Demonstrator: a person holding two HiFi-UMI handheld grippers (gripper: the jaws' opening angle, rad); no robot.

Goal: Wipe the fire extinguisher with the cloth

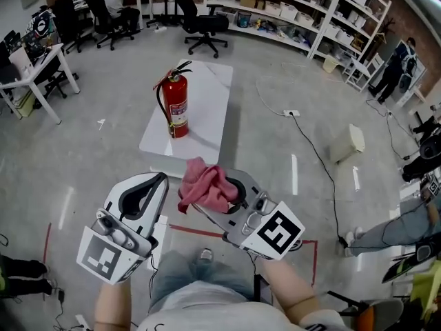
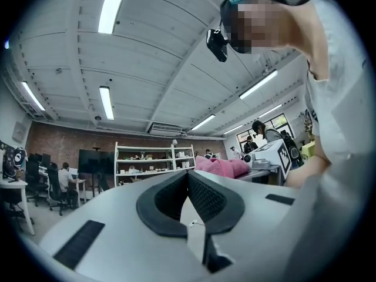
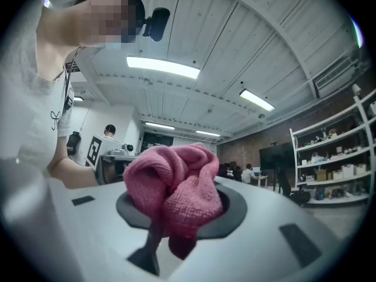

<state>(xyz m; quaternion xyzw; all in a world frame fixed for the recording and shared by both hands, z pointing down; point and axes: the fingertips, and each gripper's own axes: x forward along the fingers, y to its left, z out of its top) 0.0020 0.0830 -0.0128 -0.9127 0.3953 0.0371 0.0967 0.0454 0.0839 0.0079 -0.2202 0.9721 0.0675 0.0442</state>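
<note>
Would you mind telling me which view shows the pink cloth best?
The right gripper view: the cloth fills its centre, clamped in the right gripper. The head view shows it smaller; the left gripper view catches a distant edge.

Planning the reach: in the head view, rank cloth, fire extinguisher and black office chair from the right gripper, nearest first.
1. Cloth, clamped in the right gripper.
2. Fire extinguisher, upright on the platform ahead.
3. Black office chair, farthest back.
</note>
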